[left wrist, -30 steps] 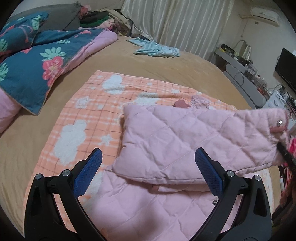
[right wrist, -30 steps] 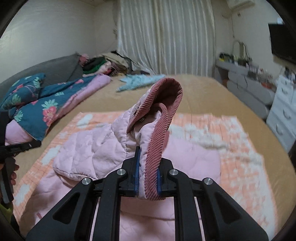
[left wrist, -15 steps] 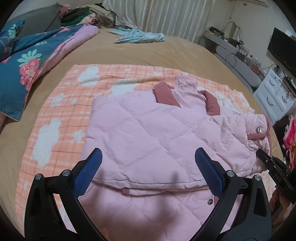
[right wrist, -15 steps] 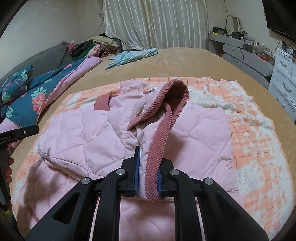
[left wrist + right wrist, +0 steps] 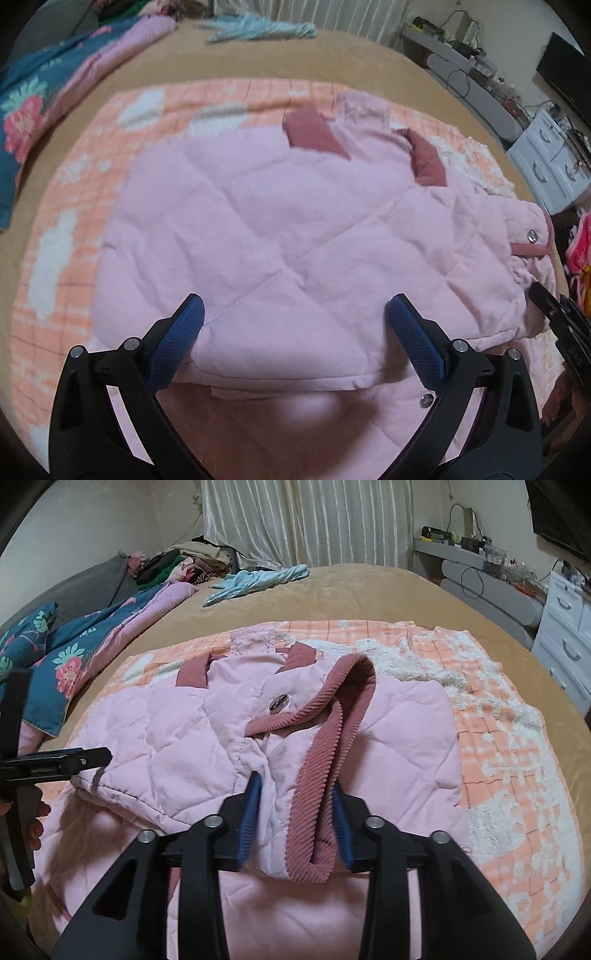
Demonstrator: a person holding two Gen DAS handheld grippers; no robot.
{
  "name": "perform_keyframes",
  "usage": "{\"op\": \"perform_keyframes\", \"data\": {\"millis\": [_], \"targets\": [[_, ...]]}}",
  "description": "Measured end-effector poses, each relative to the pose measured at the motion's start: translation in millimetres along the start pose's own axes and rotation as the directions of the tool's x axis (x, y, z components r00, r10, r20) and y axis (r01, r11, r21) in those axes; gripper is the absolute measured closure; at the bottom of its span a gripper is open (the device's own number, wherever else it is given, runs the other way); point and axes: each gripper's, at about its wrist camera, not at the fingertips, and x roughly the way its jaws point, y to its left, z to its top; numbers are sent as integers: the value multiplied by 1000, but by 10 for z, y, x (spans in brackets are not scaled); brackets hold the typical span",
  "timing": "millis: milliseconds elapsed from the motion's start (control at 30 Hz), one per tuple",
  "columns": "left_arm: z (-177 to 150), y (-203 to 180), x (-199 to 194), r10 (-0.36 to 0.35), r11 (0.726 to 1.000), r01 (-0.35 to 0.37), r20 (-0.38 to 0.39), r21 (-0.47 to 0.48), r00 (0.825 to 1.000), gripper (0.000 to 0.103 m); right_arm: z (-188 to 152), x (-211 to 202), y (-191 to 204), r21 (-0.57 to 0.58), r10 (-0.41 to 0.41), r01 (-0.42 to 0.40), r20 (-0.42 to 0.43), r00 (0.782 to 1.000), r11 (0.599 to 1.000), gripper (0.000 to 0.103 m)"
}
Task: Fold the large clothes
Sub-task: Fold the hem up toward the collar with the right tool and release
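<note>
**Sleeve laid across the jacket, cuff being let go**

A bedroom with pale curtains; a tan-covered bed (image 5: 351, 587) carries an orange checked blanket (image 5: 517, 757), and on it, filling the centre of both views, lies the pink quilted jacket (image 5: 258, 221), collar toward the top of the frame; a blue floral quilt (image 5: 62, 653) sits at the left edge, a light blue garment (image 5: 255, 581) near the curtains. One sleeve is folded over the body, its long axis running from the left of the right wrist view down to the bottom centre; its ribbed rose cuff (image 5: 321, 768) ends right between the blue pads of the right hand-held gripper (image 5: 295, 812), whose jaws are opening, the cuff lying between them though no longer pinched. The left hand-held gripper (image 5: 295, 325) is spread wide and holds nothing, poised just above the folded sleeve's near edge; it looks nearer the lower hem, so the next fold probably starts there.
</note>
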Motion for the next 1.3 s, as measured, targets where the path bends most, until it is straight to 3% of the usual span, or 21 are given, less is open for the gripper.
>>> {"op": "perform_keyframes", "data": {"millis": [100,367,700,833,1000,1300], "targets": [[-30,37,84,-7,1000,7,-16,-1,1000,9,7,-78,11,-12,-24,24,30,999,1000,48],[-50,101,273,-8,1000,8,-38,-4,999,8,111,-204,136,-62,-32,37,84,996,997,43],[-83,153,374,-22,1000,22,-35,3,999,8,122,160,543,-138,-5,4,-3,1000,990,42],[-81,155,393,-25,1000,25,-27,6,999,8,120,392,629,-154,-28,17,-68,997,988,42],[-96,152,381,-26,1000,26,-14,9,1000,8,14,714,514,-83,-24,10,-169,985,996,39],[-143,117,148,-21,1000,21,21,17,1000,8,-114,861,461,-43,-25,19,-153,988,999,38]]}}
